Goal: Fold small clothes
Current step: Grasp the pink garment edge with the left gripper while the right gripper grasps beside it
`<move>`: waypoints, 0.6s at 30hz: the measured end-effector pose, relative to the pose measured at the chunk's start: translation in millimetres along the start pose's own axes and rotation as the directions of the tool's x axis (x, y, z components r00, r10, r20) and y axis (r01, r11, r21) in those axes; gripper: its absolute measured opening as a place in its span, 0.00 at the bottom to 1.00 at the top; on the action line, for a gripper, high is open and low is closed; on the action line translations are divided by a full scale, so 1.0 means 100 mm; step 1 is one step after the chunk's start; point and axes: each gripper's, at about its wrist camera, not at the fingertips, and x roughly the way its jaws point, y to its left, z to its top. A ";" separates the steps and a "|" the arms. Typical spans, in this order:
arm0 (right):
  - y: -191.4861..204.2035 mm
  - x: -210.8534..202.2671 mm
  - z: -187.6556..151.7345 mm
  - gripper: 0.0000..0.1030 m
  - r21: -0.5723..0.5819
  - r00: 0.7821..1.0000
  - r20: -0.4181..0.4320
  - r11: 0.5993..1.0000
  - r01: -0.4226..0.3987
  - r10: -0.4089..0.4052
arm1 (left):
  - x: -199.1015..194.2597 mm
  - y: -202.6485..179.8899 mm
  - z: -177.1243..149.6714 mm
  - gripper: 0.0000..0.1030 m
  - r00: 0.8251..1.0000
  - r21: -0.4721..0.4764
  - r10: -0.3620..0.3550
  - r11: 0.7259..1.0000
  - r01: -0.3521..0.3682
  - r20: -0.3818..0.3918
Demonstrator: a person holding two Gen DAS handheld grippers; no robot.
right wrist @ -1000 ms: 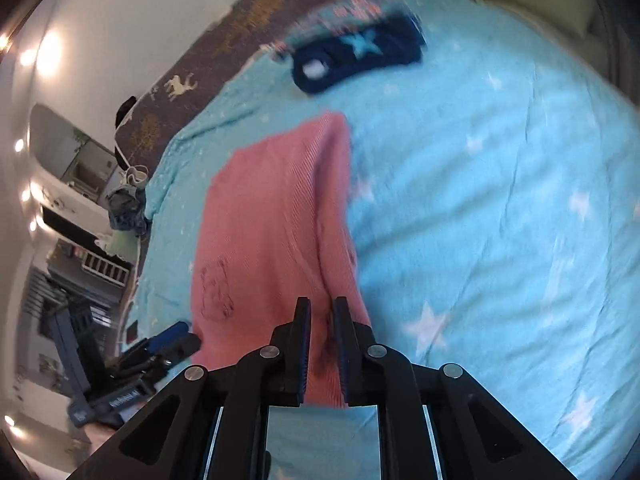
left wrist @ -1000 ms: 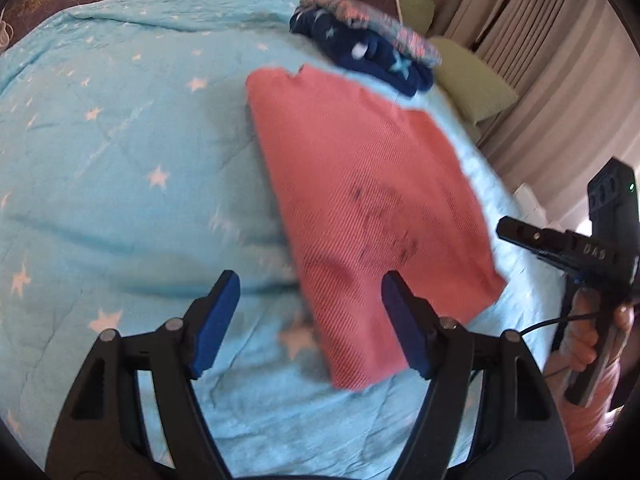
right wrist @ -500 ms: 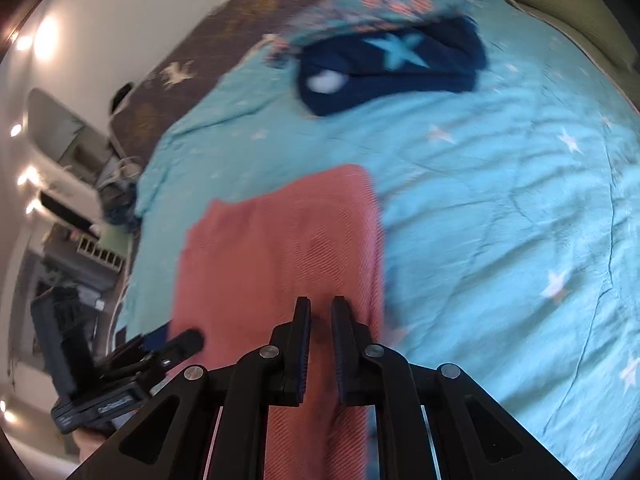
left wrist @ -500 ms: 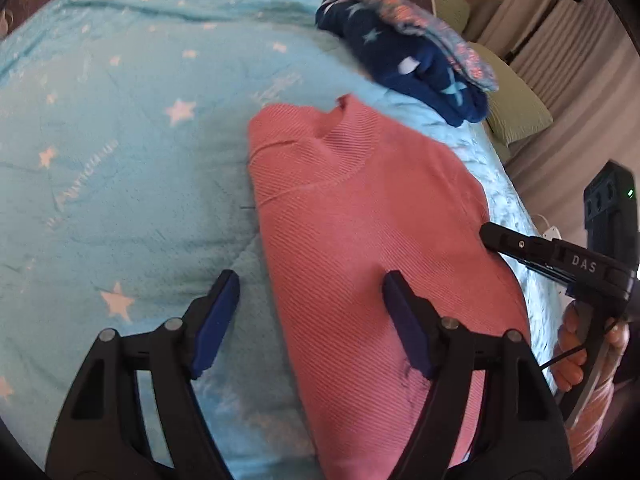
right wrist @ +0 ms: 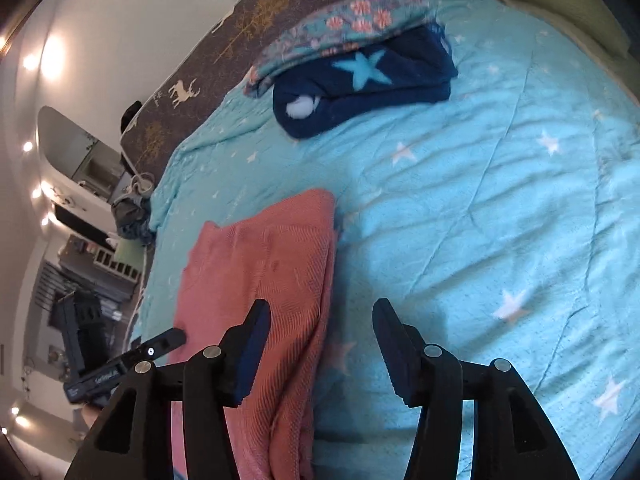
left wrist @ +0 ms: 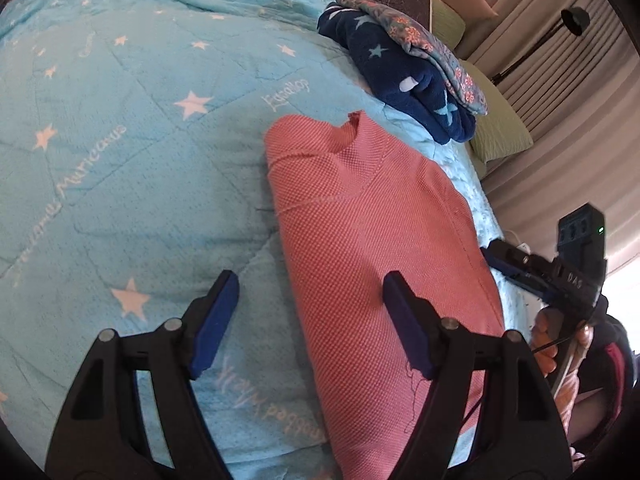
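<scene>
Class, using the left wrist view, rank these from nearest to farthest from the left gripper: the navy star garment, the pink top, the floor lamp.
1. pink top: right by the left gripper, under its right finger.
2. navy star garment: farther up the bed, to the right.
3. floor lamp: beyond the bed, top right by the curtains.

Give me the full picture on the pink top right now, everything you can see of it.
The pink top is a salmon-pink knit with a fine ribbed, waffle-like texture. It lies folded into a long narrow strip on the turquoise star quilt, ribbed neckline at the far end with a stitched shoulder seam below it. In the right wrist view its right edge shows stacked layers. A loose thread shows near the close end. The left gripper and right gripper are both open, hovering over its side edges; neither grips it.
</scene>
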 end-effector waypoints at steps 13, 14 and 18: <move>0.15 0.43 0.14 0.54 -0.007 0.990 -0.084 0.994 -0.110 0.109 | 0.24 -0.22 0.16 0.68 0.999 0.094 -0.027 0.995 0.030 -0.027; 0.15 0.47 0.18 0.54 -0.001 0.990 -0.085 0.994 -0.113 0.112 | 0.27 -0.20 0.21 0.66 0.999 0.081 -0.030 0.996 0.032 -0.026; 0.14 0.59 0.29 0.54 0.002 0.987 -0.095 0.991 -0.130 0.130 | 0.34 -0.11 0.32 0.56 0.998 0.039 -0.059 0.997 0.060 -0.027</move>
